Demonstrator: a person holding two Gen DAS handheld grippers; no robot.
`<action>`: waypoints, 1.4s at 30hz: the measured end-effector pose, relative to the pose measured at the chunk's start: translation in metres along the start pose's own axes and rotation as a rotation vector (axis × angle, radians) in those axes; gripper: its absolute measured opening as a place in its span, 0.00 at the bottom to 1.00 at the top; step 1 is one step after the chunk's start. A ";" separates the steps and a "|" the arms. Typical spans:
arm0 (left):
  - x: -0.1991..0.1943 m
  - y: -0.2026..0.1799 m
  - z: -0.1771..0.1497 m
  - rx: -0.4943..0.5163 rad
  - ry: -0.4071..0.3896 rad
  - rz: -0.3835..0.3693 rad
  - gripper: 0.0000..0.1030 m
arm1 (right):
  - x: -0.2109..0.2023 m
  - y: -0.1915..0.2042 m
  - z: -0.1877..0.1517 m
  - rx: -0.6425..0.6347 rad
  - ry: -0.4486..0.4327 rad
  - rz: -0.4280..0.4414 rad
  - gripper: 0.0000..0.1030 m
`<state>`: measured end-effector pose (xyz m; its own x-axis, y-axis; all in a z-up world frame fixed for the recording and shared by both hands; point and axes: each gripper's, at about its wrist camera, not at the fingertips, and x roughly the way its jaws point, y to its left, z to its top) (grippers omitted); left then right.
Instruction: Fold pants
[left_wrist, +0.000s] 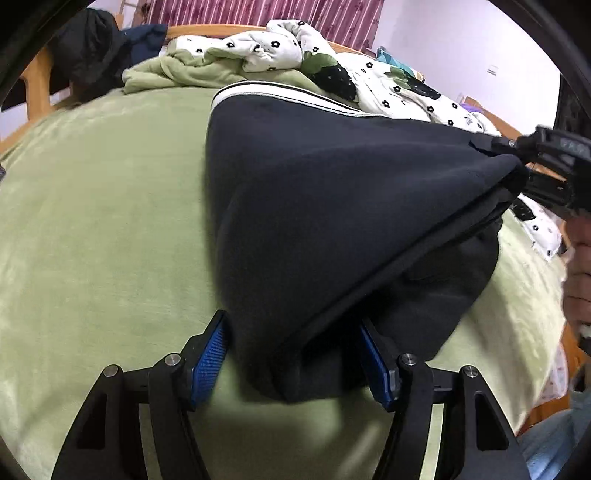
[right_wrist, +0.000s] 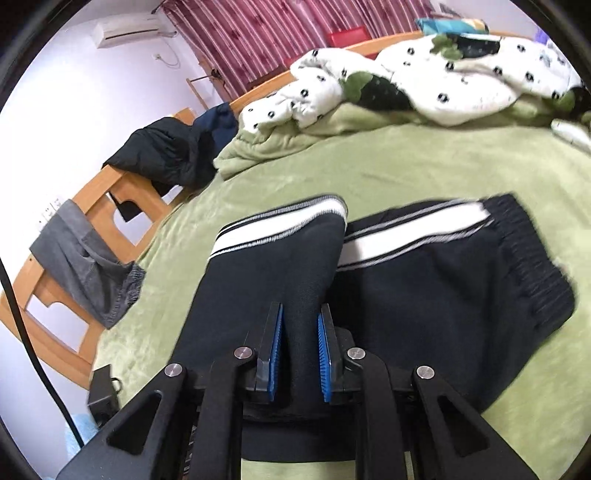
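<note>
A bed (right_wrist: 424, 162) with a green blanket fills most of both views, its wooden frame (right_wrist: 107, 192) running along the far side. A white quilt with black flower prints (right_wrist: 461, 85) lies bunched at the far end of the bed, and a dark jacket (right_wrist: 166, 151) is draped over the frame beside a grey garment (right_wrist: 85, 258) that hangs further along it. Striped red curtains (right_wrist: 266, 33) hang behind.

The pants (right_wrist: 424, 295) are black with a white side stripe and lie on the blanket in the middle of the bed, partly folded: the ribbed waistband sits flat toward the right of the right wrist view, while the other part is lifted off the bed in a taut sheet.

The right tongs (right_wrist: 300, 328) are clenched on a raised fold of the pants, the blue pads pressing the cloth from both sides. In the left wrist view they appear at the right edge, pulling a corner of the fabric upward.

The left tongs (left_wrist: 293, 352) stand partly spread, with a thick bundle of the pants between the blue pads; the cloth touches both, though whether they squeeze it I cannot tell.
</note>
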<state>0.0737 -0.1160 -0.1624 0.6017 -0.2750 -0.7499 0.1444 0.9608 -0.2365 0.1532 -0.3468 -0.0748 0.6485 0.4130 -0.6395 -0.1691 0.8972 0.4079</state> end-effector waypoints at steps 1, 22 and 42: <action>0.000 0.001 0.002 -0.019 0.009 -0.007 0.61 | -0.003 -0.007 0.004 -0.001 -0.008 -0.008 0.16; 0.002 -0.064 0.009 0.115 0.062 -0.116 0.63 | -0.039 -0.134 -0.015 0.089 -0.024 -0.362 0.16; -0.034 -0.001 0.048 -0.060 0.000 -0.179 0.66 | -0.025 -0.138 0.030 0.069 -0.031 -0.370 0.63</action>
<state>0.0908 -0.1060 -0.1066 0.5706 -0.4413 -0.6926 0.2019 0.8928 -0.4026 0.1822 -0.4858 -0.0958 0.6789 0.0568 -0.7320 0.1309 0.9717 0.1968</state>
